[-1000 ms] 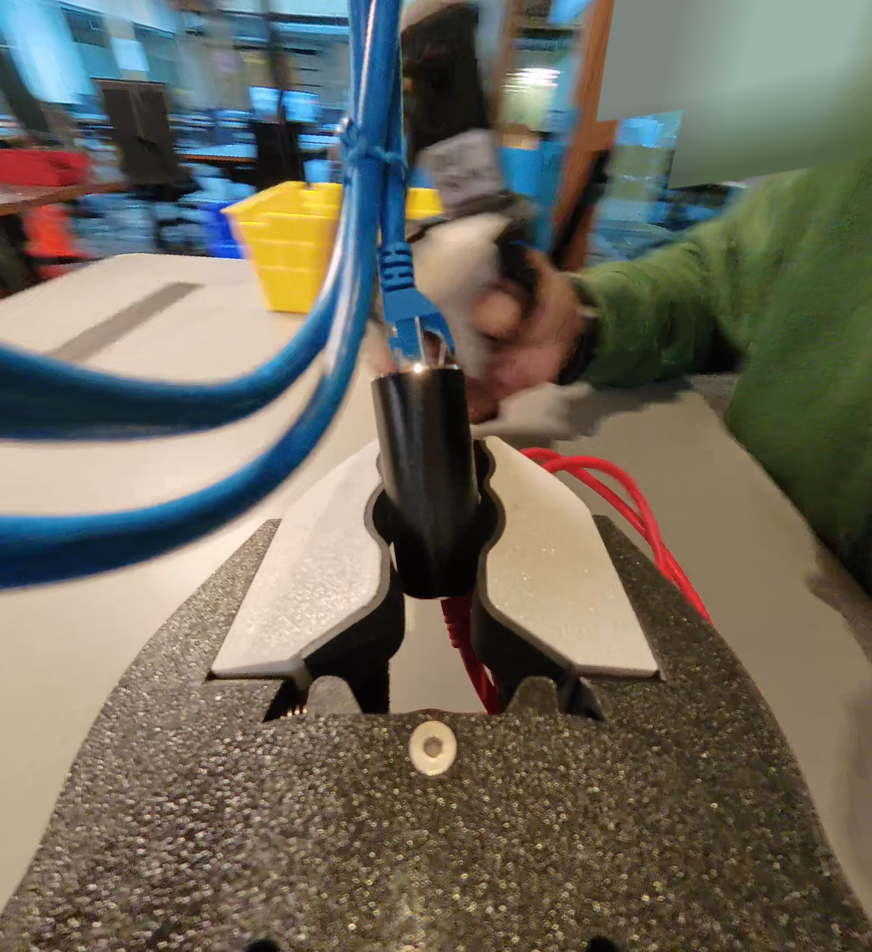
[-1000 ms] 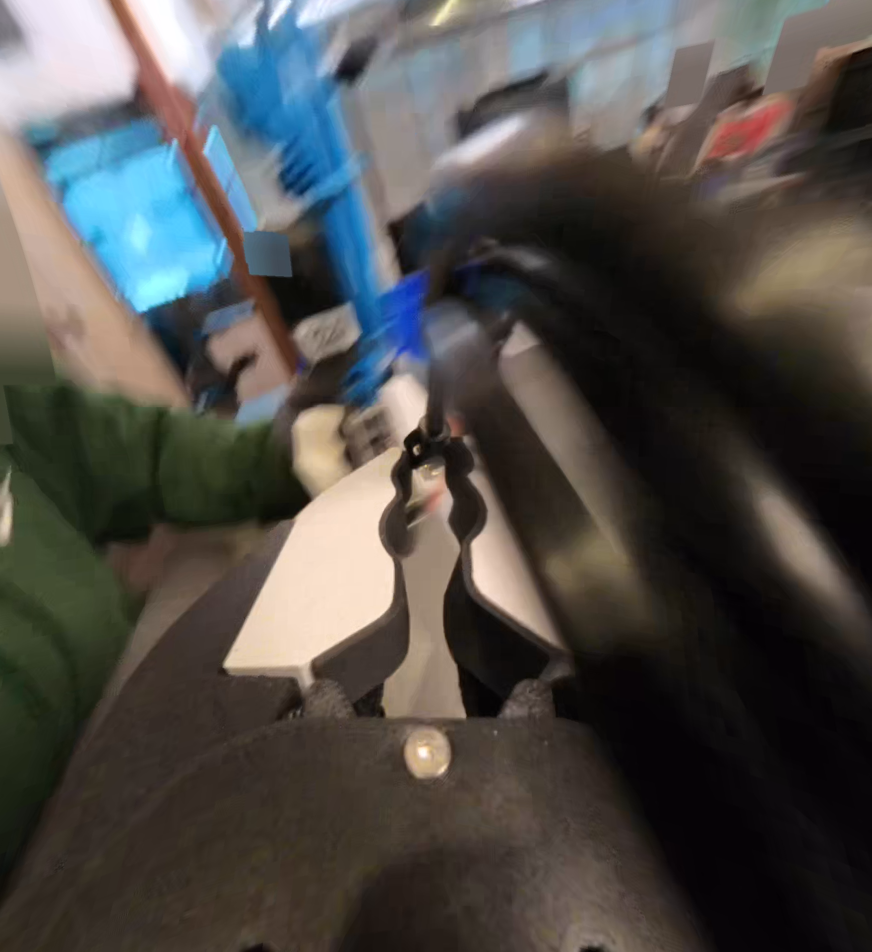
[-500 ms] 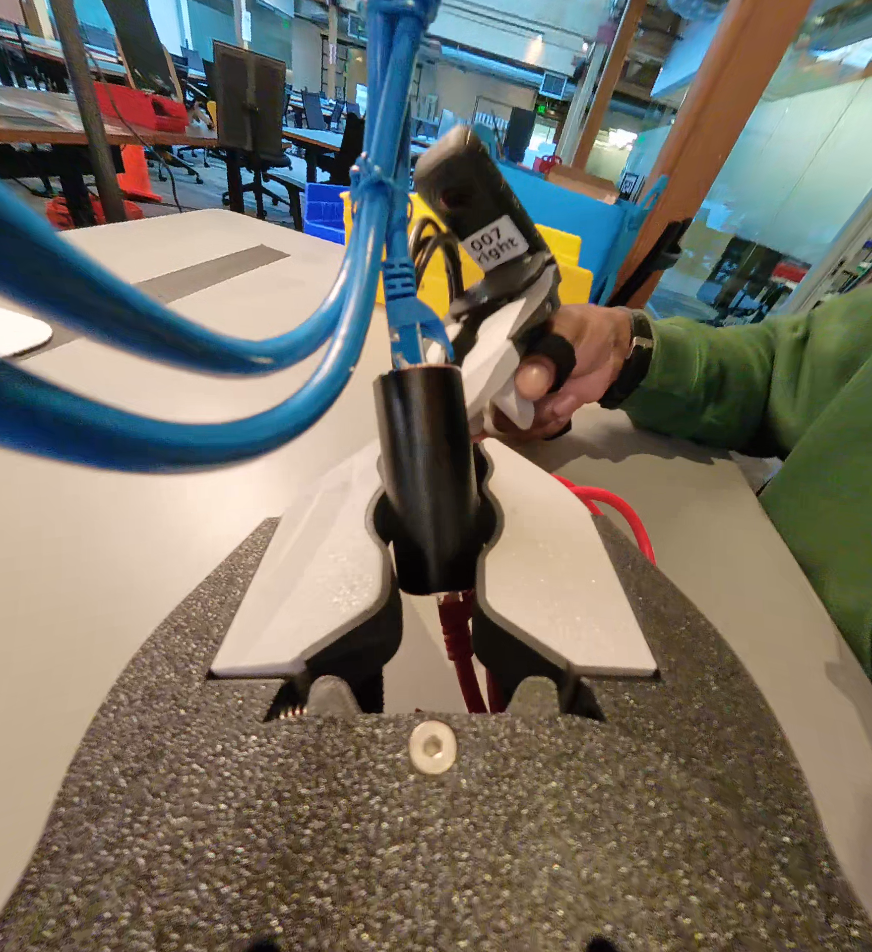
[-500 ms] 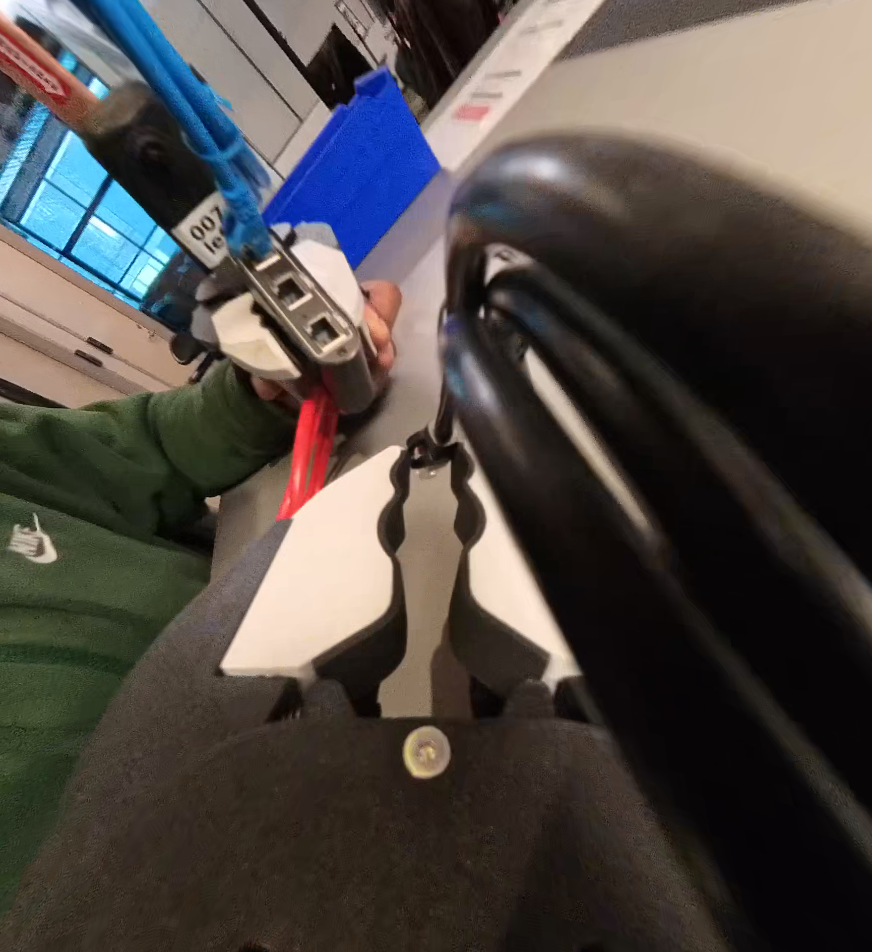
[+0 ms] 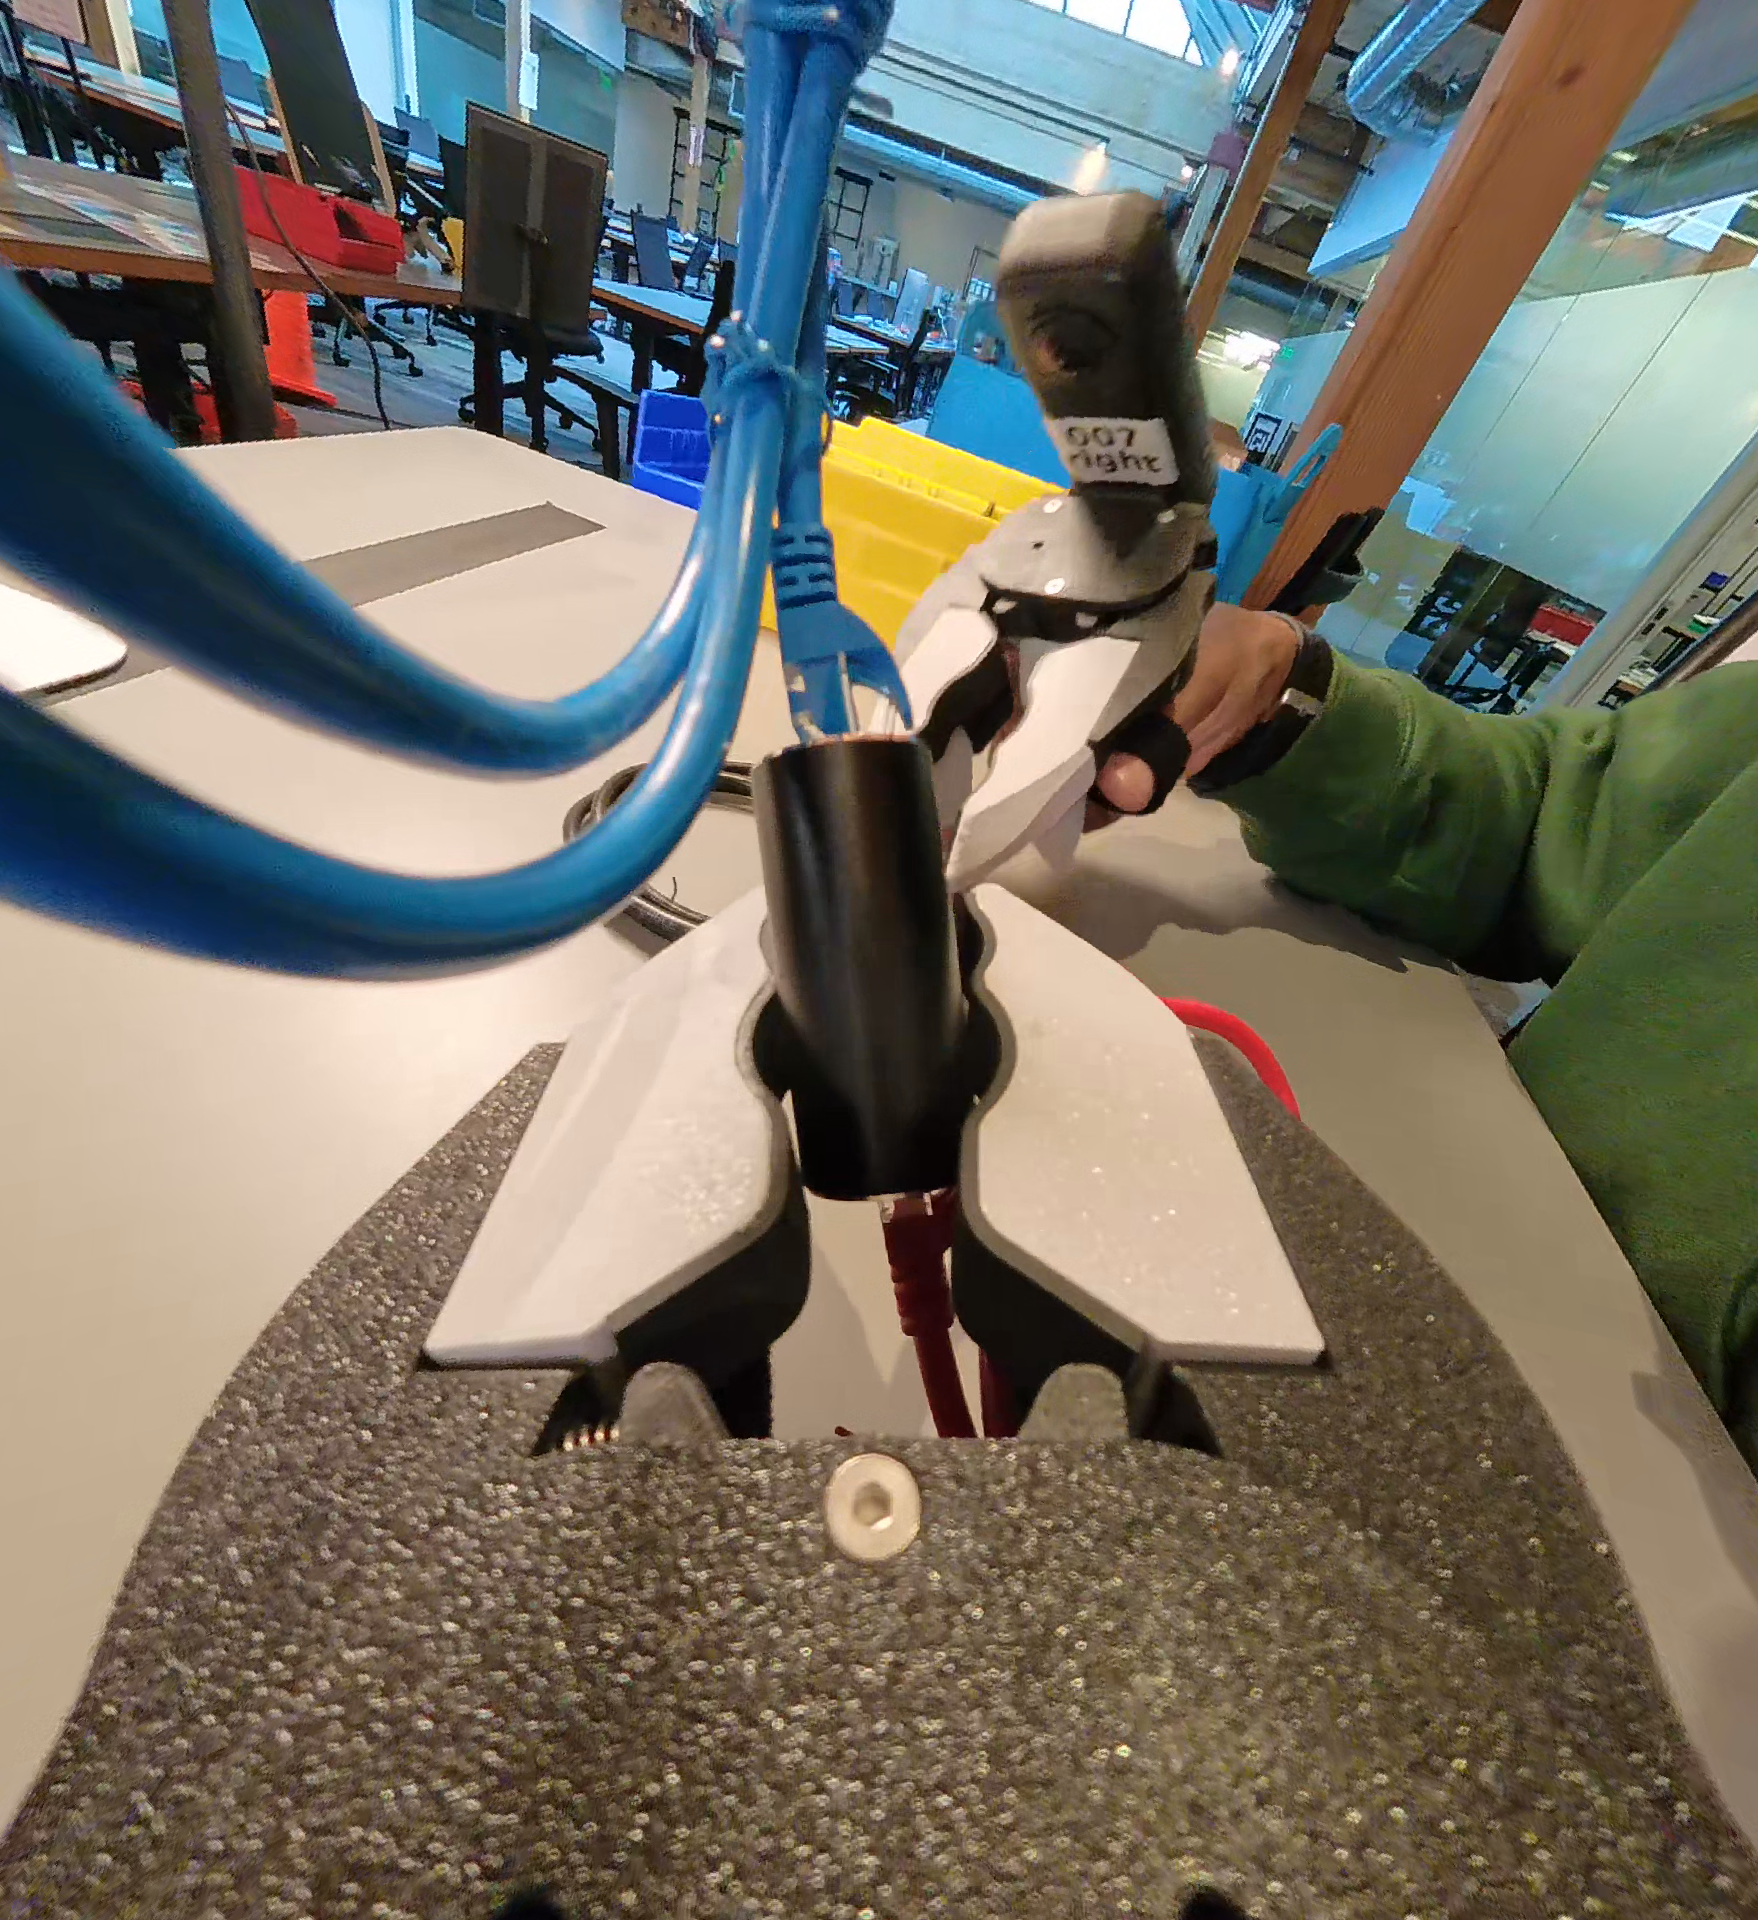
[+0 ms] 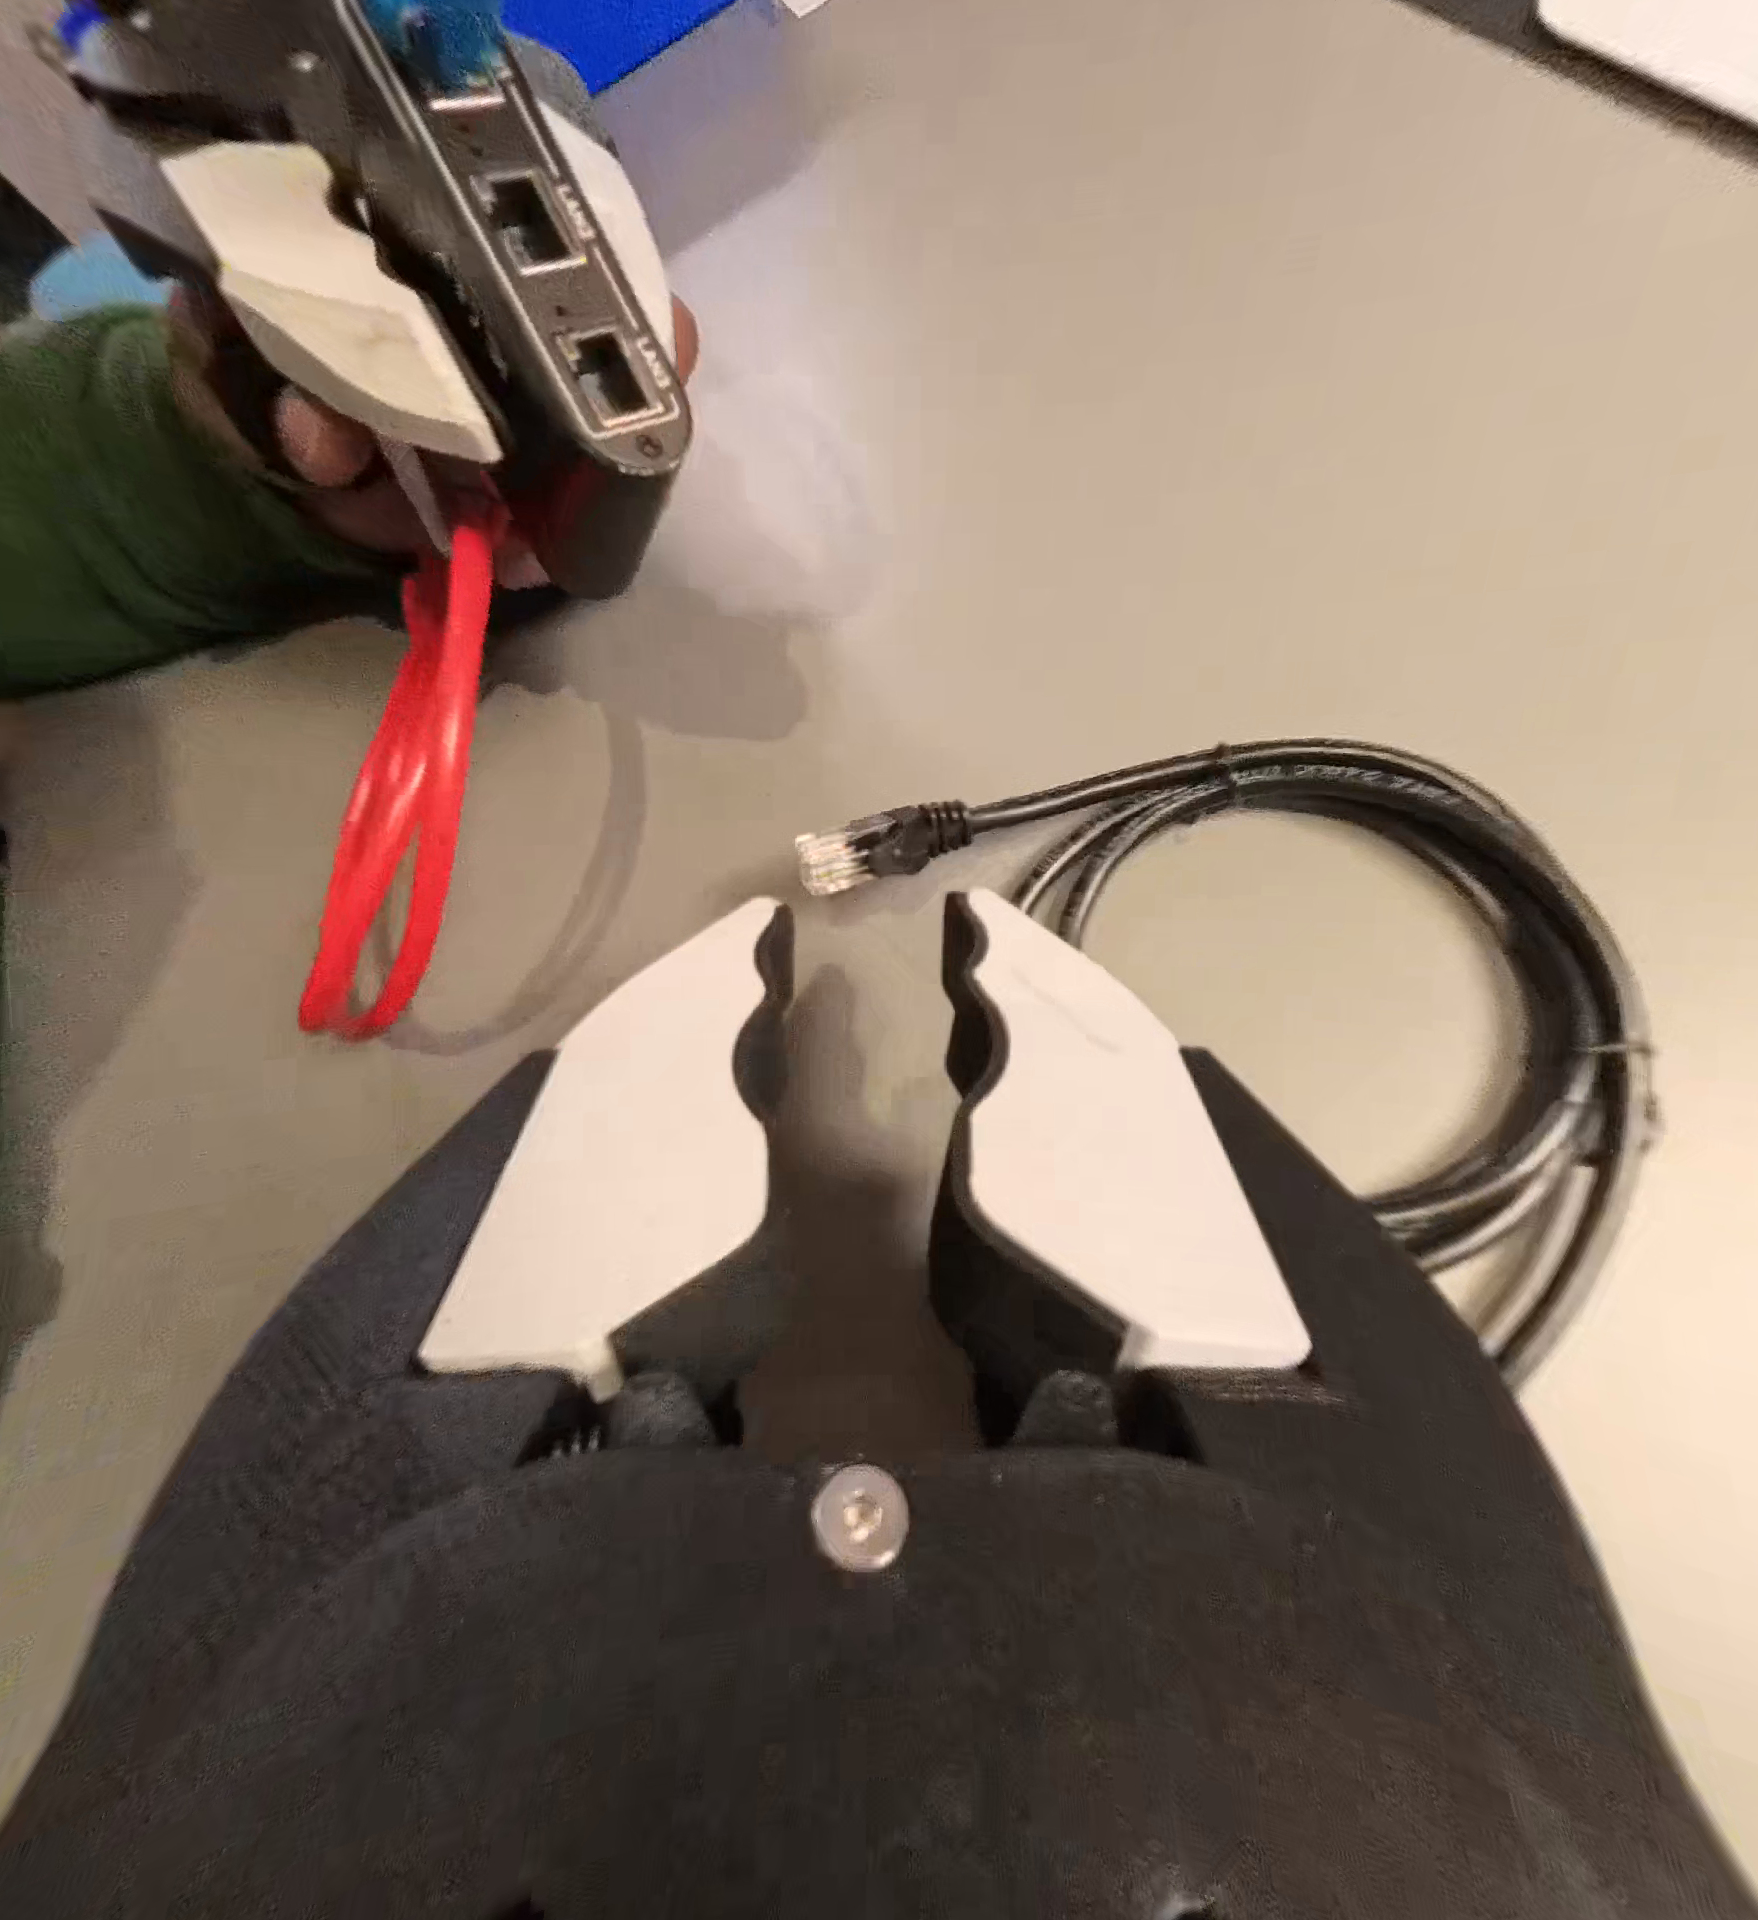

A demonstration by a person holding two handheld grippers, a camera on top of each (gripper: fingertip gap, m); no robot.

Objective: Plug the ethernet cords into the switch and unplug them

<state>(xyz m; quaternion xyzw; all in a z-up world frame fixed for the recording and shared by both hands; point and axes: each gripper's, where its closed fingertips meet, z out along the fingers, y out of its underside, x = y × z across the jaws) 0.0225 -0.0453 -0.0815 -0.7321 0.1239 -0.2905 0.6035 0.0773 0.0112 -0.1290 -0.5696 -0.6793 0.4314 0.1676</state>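
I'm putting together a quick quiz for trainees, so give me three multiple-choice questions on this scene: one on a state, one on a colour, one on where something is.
1. The right gripper is:
A) open
B) shut on a plug
C) shut on a cord

2. What colour is the cord hanging below the switch?
A) green
B) white
C) red

3. The black cord lies:
A) in the switch
B) on the table
C) in the right gripper

Answers:
1 A: its fingers stand apart with nothing between them.
2 C: the red cord loops down from the switch.
3 B: it lies coiled on the table, its plug free.
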